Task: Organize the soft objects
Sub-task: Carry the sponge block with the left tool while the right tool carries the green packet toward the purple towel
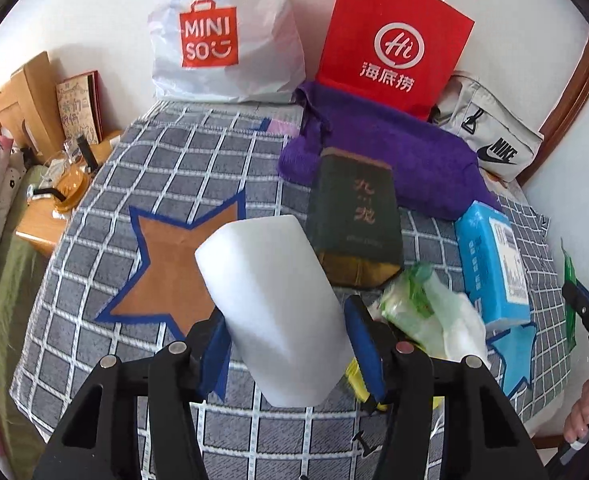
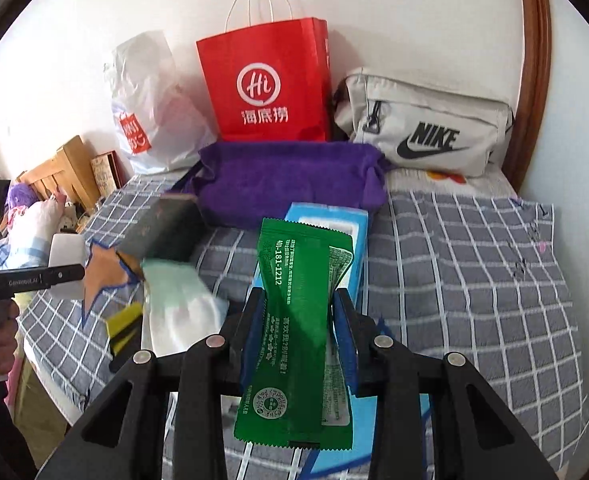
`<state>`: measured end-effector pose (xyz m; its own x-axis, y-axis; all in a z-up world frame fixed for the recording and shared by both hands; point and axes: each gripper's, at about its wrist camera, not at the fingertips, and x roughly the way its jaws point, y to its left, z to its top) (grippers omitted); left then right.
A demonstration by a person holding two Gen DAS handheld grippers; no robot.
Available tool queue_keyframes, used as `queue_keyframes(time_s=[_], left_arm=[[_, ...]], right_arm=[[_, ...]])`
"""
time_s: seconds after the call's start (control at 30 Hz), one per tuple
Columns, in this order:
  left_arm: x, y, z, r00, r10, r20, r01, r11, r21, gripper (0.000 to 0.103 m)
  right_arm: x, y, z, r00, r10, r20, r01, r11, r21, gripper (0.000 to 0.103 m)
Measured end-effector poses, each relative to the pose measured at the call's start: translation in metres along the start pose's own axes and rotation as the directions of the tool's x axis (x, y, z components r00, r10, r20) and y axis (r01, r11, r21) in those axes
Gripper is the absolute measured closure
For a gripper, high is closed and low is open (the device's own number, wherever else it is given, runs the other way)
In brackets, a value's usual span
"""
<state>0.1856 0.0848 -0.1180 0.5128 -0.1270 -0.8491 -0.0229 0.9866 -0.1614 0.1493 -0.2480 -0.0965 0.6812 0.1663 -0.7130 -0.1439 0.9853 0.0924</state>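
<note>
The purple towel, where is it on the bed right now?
In the right wrist view the purple towel lies at the far middle of the checked blanket, just in front of the red paper bag, with the grey Nike bag behind its right end.

Your left gripper (image 1: 286, 344) and right gripper (image 2: 299, 330) share black angular linkage arms, round silver pivot pins and blue pads (image 1: 364, 344) lining their fingers.

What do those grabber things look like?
Both grabbers are black plastic with triangular cut-outs and round silver bolts. The left gripper and the right gripper each have two fingers with blue pads. The left one carries small white lettering on its side.
</note>
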Motion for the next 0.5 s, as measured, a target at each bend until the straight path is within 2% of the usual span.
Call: queue_keyframes(time_s=[0.27,0.5], left_arm=[[-0.007,-0.022,0.051,0.999,0.028,0.042,-0.03,0.998,0.047,0.049],[0.007,-0.039,0.09,0.999,0.022,0.043,-0.025,0.997,0.073,0.049]], right_arm=[[0.026,-0.01,0.06,1.0,0.006,0.018,-0.007,0.999,0.032,0.069],[0.046,-0.018,0.096,0.999,0.031,0.03,-0.032,0.999,0.038,0.069]])
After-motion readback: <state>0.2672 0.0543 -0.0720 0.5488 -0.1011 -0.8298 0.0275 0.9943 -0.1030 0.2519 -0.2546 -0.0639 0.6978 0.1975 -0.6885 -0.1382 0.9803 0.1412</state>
